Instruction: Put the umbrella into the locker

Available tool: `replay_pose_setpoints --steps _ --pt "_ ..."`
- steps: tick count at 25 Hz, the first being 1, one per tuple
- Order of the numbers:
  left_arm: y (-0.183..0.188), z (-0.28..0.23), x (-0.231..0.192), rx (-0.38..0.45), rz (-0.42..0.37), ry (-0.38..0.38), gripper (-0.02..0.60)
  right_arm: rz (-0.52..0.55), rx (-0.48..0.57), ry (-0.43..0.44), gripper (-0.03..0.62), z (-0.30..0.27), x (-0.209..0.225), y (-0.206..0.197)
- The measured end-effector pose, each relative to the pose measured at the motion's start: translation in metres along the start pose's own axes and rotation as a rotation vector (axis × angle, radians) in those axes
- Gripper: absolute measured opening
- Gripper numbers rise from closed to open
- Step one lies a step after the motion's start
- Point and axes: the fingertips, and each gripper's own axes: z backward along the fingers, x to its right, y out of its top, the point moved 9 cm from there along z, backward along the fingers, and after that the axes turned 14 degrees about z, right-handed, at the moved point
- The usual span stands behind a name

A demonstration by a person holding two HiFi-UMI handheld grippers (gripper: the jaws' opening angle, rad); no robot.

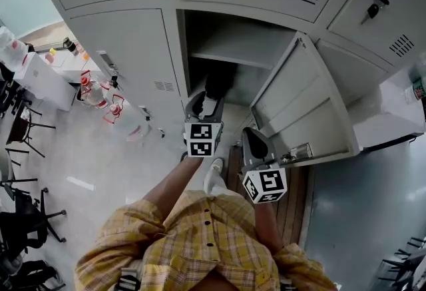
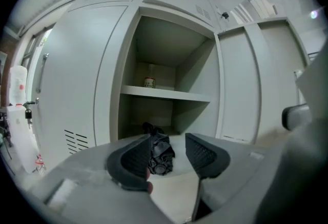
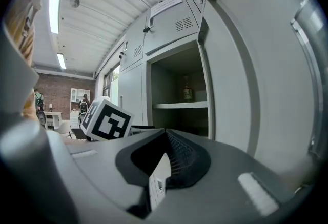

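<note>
A folded black umbrella (image 1: 218,83) lies on the floor of the open locker's lower compartment (image 1: 226,93). In the left gripper view the umbrella (image 2: 161,156) shows between and beyond the jaws, whose pads do not press on it. My left gripper (image 1: 202,104) (image 2: 168,142) stands open at the locker's mouth. My right gripper (image 1: 253,142) (image 3: 165,133) hangs a little back and to the right, near the open door (image 1: 299,103), with its jaws together and nothing in them.
A shelf (image 2: 164,94) splits the locker, and a small bottle (image 2: 149,82) stands on it. The neighbouring locker doors (image 1: 126,50) are closed, some with keys in them. Bottles (image 1: 93,93) and chairs (image 1: 26,216) stand on the floor at left.
</note>
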Motion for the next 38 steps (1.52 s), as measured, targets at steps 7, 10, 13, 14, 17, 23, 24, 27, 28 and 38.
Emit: replay_pose_setpoints --steps 7,10,13,14,17,23,24,27,28,38 --pt "0.002 0.046 0.004 0.022 0.023 -0.006 0.069 -0.018 0.024 -0.007 -0.011 0.011 -0.008 0.005" --pt "-0.001 0.061 0.006 0.039 0.008 -0.017 -0.002 -0.023 0.031 -0.006 -0.011 0.015 -0.012 0.007" --pt "-0.001 0.076 0.011 0.045 -0.006 -0.030 -0.002 -0.012 0.033 -0.007 -0.011 0.018 -0.017 0.009" --pt "-0.001 0.081 0.011 0.046 -0.008 -0.032 -0.002 -0.007 0.032 -0.007 -0.011 0.019 -0.019 0.010" --pt "-0.004 0.095 0.013 0.052 -0.009 -0.035 -0.002 -0.012 0.033 -0.013 -0.012 0.023 -0.021 0.013" --pt "-0.005 0.124 0.017 0.052 0.022 -0.066 -0.002 -0.015 0.039 -0.042 -0.012 0.034 -0.025 0.019" --pt "-0.006 0.129 0.017 0.051 0.031 -0.071 -0.002 -0.015 0.040 -0.043 -0.012 0.036 -0.026 0.019" --pt "-0.010 0.139 0.019 0.061 0.031 -0.080 -0.002 -0.011 0.042 -0.047 -0.011 0.041 -0.031 0.020" --pt "-0.011 0.142 0.019 0.061 0.032 -0.083 -0.002 -0.008 0.041 -0.047 -0.012 0.042 -0.032 0.021" --pt "-0.013 0.169 0.030 0.080 0.013 -0.091 -0.002 -0.031 0.049 -0.053 -0.011 0.049 -0.040 0.021"
